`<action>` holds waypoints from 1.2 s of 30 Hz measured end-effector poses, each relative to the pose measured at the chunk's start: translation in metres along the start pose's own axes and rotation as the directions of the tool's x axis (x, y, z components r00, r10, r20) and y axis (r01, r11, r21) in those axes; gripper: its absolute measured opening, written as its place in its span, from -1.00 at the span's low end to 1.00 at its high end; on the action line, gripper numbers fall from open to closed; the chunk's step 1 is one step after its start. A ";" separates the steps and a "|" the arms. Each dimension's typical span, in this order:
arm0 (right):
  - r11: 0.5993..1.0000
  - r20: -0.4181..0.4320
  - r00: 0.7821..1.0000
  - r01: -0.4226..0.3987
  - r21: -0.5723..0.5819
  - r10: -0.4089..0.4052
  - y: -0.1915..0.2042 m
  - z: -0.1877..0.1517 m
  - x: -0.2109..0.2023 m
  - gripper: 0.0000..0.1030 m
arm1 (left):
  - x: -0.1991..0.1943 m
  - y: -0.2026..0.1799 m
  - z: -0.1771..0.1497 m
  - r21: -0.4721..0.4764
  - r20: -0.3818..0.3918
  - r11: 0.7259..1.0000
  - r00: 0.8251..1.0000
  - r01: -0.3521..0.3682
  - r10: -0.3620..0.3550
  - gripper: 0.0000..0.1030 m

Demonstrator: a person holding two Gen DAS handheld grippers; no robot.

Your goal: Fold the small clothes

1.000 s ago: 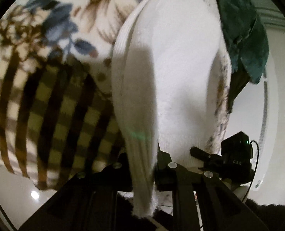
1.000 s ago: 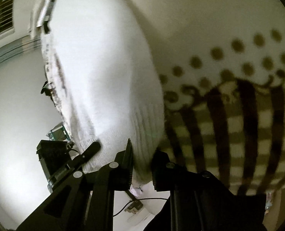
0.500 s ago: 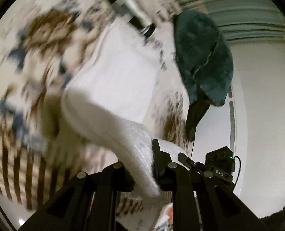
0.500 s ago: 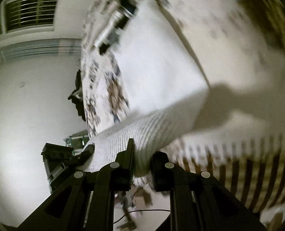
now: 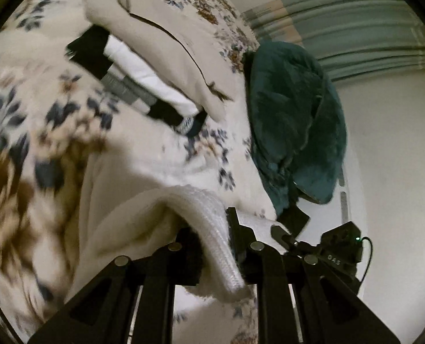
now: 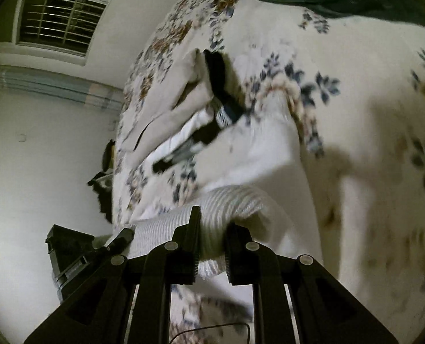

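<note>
A white knit garment (image 5: 160,215) lies folded over on the floral bedspread (image 5: 143,149). My left gripper (image 5: 212,229) is shut on its ribbed hem, which hangs out between the fingers. My right gripper (image 6: 212,223) is shut on the other part of the ribbed hem (image 6: 235,200), with the rest of the garment (image 6: 258,154) spread ahead of it. Both grippers hold the hem low over the bed.
A pile of small folded clothes, black, white and grey (image 5: 132,83), lies beside a beige garment (image 5: 169,37), also in the right wrist view (image 6: 212,120). A dark teal blanket (image 5: 292,120) lies at the bed's edge. A window (image 6: 60,17) is on the wall.
Both grippers have carried the garment's hem up and forward over its body, so the garment went from stretched out to doubled over. The checked part of the bedspread has left view.
</note>
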State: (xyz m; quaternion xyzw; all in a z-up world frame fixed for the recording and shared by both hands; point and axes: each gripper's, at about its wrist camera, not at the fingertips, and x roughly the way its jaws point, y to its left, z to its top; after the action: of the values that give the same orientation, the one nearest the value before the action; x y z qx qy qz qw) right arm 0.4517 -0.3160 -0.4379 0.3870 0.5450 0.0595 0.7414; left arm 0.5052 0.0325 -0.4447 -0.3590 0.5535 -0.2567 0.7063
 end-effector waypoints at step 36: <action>0.925 -0.012 0.929 0.368 -0.095 -0.371 -0.036 0.074 0.112 -0.86 | 0.095 0.082 0.053 0.182 -0.069 0.905 0.913 -0.385 0.403 -0.64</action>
State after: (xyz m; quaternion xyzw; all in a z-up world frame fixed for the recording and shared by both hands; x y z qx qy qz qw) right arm 0.5478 -0.3213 -0.5380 0.2424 0.6160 -0.0507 0.7478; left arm 0.5780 0.0218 -0.5597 -0.1661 0.6278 -0.1721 0.7407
